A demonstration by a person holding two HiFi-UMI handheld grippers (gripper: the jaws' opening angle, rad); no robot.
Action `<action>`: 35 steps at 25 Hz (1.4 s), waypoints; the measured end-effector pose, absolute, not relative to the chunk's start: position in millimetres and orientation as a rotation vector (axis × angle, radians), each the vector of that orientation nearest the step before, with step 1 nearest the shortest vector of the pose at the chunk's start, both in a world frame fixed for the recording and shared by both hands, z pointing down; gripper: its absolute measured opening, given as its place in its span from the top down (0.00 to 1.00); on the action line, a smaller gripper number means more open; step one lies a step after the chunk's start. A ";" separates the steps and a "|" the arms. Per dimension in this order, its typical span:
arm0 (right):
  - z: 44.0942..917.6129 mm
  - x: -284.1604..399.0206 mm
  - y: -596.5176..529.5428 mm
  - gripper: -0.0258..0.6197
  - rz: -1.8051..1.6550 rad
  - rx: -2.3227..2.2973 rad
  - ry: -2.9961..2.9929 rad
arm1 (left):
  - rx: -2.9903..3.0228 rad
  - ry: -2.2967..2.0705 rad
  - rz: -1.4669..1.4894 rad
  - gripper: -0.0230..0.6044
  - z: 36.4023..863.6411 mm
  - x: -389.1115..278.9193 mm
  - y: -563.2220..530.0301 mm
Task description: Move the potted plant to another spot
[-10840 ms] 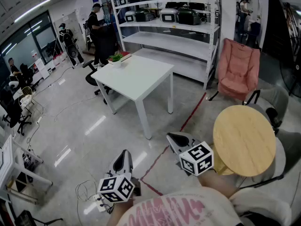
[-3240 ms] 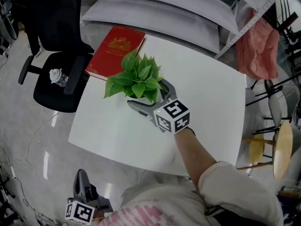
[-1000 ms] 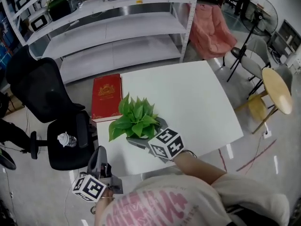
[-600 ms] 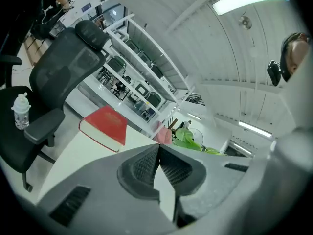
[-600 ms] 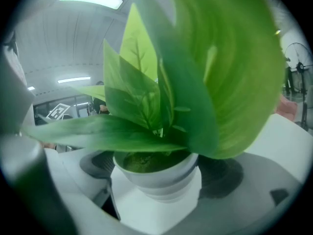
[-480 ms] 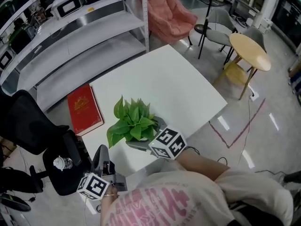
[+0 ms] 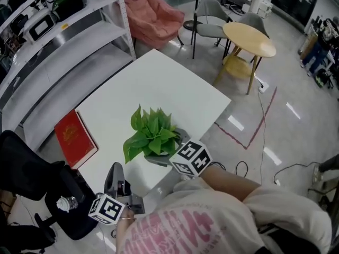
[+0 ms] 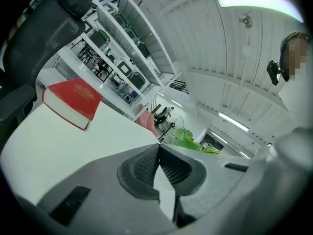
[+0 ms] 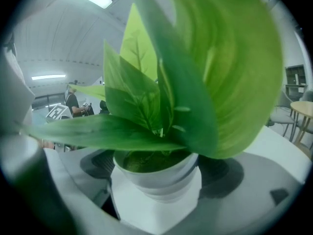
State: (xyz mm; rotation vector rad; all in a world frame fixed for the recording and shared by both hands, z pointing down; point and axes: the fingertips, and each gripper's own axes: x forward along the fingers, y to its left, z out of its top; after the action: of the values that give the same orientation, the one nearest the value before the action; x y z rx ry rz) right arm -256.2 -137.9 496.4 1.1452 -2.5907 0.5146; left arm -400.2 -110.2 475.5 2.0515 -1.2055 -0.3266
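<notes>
The potted plant (image 7: 152,134), green leaves in a small white pot (image 9: 156,177), is held over the near edge of the white table (image 7: 153,81). My right gripper (image 7: 164,148) is shut on the pot, one grey jaw on each side, and the leaves (image 9: 166,92) fill the right gripper view. My left gripper (image 7: 114,172) hangs low beside the table's near corner, shut and empty; its jaws meet in the left gripper view (image 8: 159,156). That view also shows the plant (image 8: 188,138) beyond the table top.
A red book (image 7: 74,136) lies at the table's left edge. A black office chair (image 7: 26,176) with a bottle (image 7: 66,202) stands left of it. Metal shelves (image 7: 58,30), a pink armchair (image 7: 156,12) and a round wooden table (image 7: 248,33) stand beyond. A cable (image 7: 262,136) crosses the floor.
The plant, still in my right gripper, has moved away from the red book toward the table's near edge. The head view has swung round. My left gripper stays low and shut.
</notes>
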 end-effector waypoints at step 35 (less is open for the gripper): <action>483.2 -16.1 -285.5 0.14 0.422 1.244 -2.577 | 2.047 -1.406 -0.307 0.96 463.6 -237.6 -198.7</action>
State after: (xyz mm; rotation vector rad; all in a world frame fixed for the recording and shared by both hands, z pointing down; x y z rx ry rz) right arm -16.1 -285.5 483.2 1.2441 -2.5769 0.4216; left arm -237.6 -198.7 463.6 2.0466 -1.4063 -0.3070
